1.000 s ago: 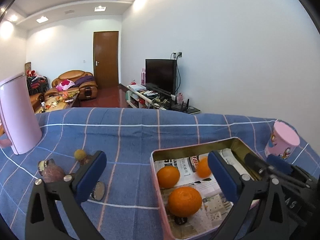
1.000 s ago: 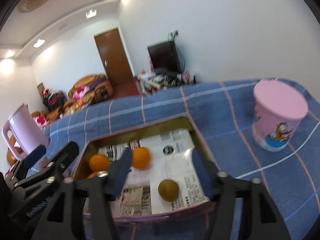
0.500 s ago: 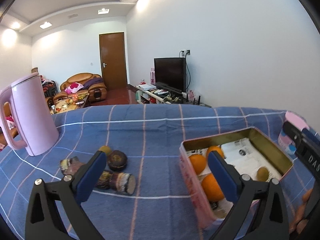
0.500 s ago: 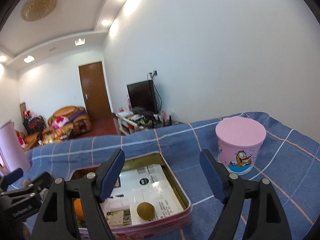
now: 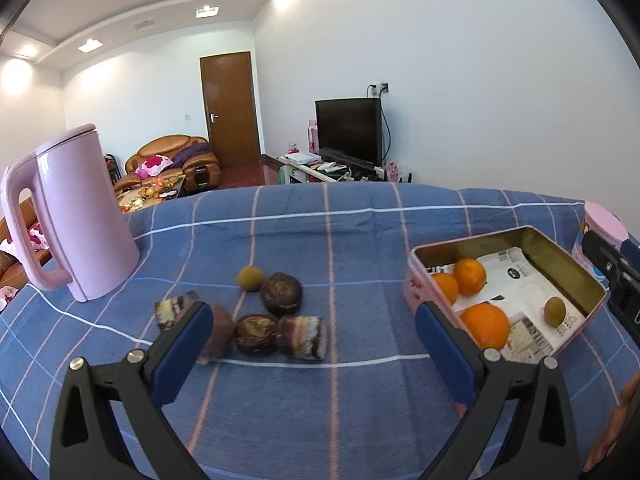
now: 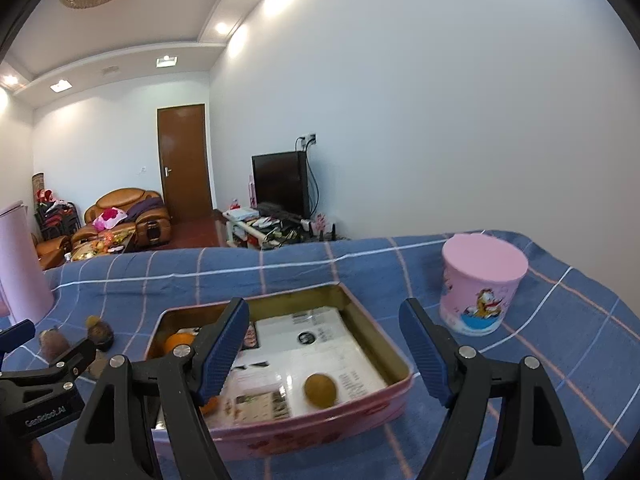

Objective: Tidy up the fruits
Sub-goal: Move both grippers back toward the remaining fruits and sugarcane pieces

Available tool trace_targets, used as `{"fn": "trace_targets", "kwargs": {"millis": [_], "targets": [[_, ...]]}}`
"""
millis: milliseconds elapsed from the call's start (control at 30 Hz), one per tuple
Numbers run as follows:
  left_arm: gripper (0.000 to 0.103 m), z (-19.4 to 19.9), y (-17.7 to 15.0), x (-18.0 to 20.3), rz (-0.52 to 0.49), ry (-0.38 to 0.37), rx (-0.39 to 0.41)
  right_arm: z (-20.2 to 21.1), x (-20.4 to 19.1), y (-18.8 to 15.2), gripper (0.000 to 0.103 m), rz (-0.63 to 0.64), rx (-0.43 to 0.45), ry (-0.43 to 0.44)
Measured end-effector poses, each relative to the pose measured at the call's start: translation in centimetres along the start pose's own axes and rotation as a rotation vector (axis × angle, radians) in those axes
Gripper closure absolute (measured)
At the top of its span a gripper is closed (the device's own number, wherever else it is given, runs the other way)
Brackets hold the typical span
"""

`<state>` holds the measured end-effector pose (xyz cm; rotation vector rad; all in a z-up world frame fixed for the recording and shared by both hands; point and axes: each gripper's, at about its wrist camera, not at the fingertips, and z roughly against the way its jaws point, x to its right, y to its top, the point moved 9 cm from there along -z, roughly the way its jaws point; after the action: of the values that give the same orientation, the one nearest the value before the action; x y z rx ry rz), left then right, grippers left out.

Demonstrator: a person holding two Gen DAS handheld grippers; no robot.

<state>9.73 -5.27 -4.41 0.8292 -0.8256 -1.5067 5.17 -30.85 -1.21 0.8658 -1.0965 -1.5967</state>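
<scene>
A pink tin (image 5: 416, 292) lined with newspaper holds three oranges (image 5: 484, 326) and a small brown-green fruit (image 5: 555, 311). To its left on the cloth lie a small yellow-green fruit (image 5: 250, 278), two dark round fruits (image 5: 281, 294) and striped cut pieces (image 5: 302, 338). My left gripper (image 5: 312, 316) hangs open just before this cluster, touching nothing. In the right wrist view my right gripper (image 6: 324, 312) stands open above the tin's near rim (image 6: 376, 344), empty, with the small fruit (image 6: 320, 390) lying below it. The left pad hides part of an orange (image 6: 178, 342).
A tall pink kettle (image 5: 76, 216) stands at the far left of the blue checked cloth (image 5: 320, 420). A pink cartoon cup (image 6: 482, 280) stands right of the tin. Beyond the table's far edge the room drops away to a sofa and a television.
The left gripper has swung left from over the tin to face the fruit cluster. The right gripper has drawn back and up from the tin, its jaws a little wider; the small fruit stays inside.
</scene>
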Motion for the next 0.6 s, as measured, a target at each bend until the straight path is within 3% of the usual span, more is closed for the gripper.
{"fn": "trace_targets", "kwargs": {"millis": [267, 600], "targets": [[0.0, -0.5, -0.4, -3.7, 0.019, 0.019, -0.025, 0.7, -4.2, -0.8, 0.024, 0.011, -0.035, 0.06], [0.0, -1.9, -0.9, -11.2, 0.084, 0.094, -0.074, 0.6, -11.4, -1.8, 0.024, 0.108, -0.079, 0.143]]}}
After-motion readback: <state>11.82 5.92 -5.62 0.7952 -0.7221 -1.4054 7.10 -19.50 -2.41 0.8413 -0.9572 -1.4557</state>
